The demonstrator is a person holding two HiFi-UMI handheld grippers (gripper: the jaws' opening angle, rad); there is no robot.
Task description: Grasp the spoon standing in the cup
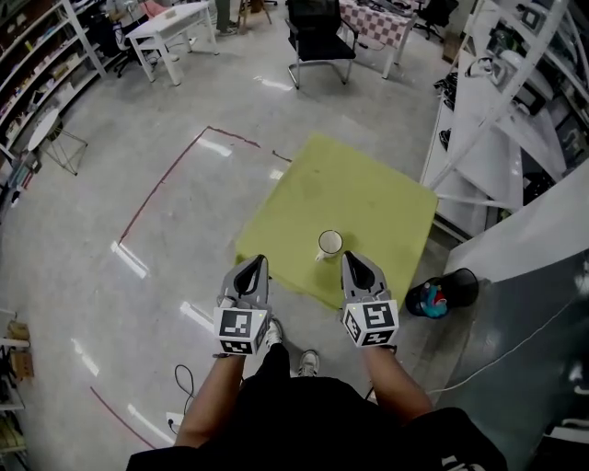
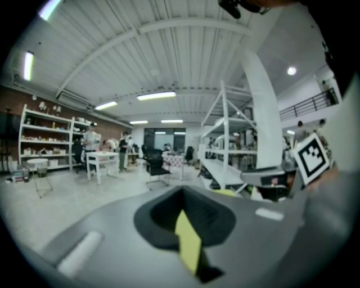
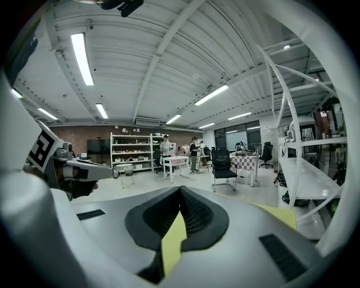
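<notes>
A white cup [image 1: 329, 243] stands near the front edge of a low yellow-green table [image 1: 368, 198] in the head view. A pale spoon handle [image 1: 319, 256] leans over the cup's near-left rim; it is too small to make out further. My left gripper [image 1: 259, 261] is held over the table's front-left edge, left of the cup, jaws shut and empty. My right gripper [image 1: 348, 257] sits just right of the cup, also shut with nothing in it. Both gripper views look level across the room over closed jaws, left gripper [image 2: 181, 192] and right gripper [image 3: 180, 189]; neither shows the cup.
White shelving [image 1: 502, 110] stands close to the table's right side. A black bin with colourful items [image 1: 444, 294] sits on the floor at the front right. A black chair [image 1: 319, 37] and white tables [image 1: 170, 28] stand far behind. Red tape lines [image 1: 166, 179] mark the floor.
</notes>
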